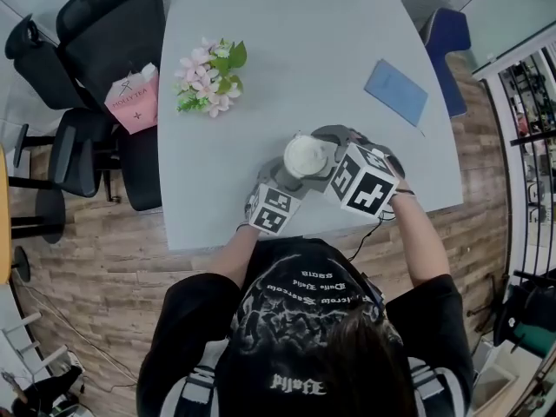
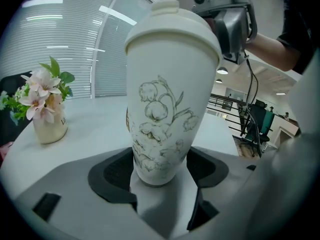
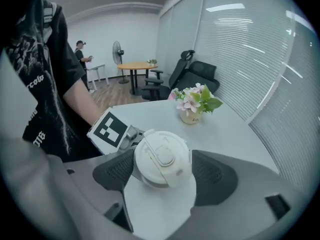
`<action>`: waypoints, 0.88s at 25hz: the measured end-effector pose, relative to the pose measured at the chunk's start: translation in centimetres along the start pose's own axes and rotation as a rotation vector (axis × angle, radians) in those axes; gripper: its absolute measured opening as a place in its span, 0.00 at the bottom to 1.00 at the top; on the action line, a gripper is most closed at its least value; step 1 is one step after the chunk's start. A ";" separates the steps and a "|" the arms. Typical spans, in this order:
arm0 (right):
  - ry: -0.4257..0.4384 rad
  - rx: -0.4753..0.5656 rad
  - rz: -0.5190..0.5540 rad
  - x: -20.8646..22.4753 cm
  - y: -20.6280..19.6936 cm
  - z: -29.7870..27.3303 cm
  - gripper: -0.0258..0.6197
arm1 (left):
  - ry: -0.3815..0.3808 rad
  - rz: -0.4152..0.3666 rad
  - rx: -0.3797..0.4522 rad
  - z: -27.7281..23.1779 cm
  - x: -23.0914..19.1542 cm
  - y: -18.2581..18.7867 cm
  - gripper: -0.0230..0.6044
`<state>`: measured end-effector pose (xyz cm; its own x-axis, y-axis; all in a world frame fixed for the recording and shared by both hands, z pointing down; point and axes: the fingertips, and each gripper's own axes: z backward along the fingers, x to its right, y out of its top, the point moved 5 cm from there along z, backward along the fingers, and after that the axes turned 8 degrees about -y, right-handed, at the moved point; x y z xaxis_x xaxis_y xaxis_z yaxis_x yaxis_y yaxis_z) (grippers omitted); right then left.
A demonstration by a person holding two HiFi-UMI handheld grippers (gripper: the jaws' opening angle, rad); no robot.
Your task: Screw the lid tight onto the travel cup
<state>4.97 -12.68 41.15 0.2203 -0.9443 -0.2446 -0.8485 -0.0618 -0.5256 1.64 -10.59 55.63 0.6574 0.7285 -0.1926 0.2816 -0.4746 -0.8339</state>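
The white travel cup (image 2: 165,114) stands up straight near the front edge of the grey desk (image 1: 287,42), close to the person. It has grey flowers drawn on its side, and I see no words on it. The left tool (image 2: 160,173) is closed on the bottom part of the cup, with a pad pressing on each side. The right tool (image 3: 162,170) comes from above, and its wide-set pads squeeze the round white lid (image 3: 162,156) that sits on top of the cup. Farther back on the desk are pink flowers (image 1: 208,78) in a small cream pot (image 2: 49,126); the letters on the pot are too blurry to read. A blue book (image 1: 396,91) lies flat, well apart from the cup. A pink bag (image 1: 135,102) with tiny print sits on a black chair (image 1: 109,33) beside the desk. The person's black shirt (image 1: 300,298) has fancy white letters that I cannot read. Nothing stands in the way of the cup.
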 end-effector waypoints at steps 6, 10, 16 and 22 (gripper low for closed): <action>-0.130 0.018 -0.176 -0.5 -0.2 0.3 0.62 | 0.033 0.010 0.019 -0.1 0.2 -0.2 0.60; -0.224 0.032 -0.286 -0.9 -0.2 0.4 0.62 | 0.047 0.017 0.014 0.1 0.4 -0.2 0.59; -0.321 -0.045 -0.464 -0.9 0.1 0.1 0.62 | 0.060 0.015 0.019 0.1 0.2 -0.2 0.59; -0.348 -0.021 -0.499 -1.1 0.0 0.2 0.62 | 0.055 0.010 0.021 0.1 0.3 -0.2 0.59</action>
<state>4.84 -11.54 41.23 0.7352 -0.6389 -0.2266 -0.6109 -0.4796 -0.6299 1.67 -10.22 55.66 0.6980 0.6949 -0.1728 0.2603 -0.4711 -0.8428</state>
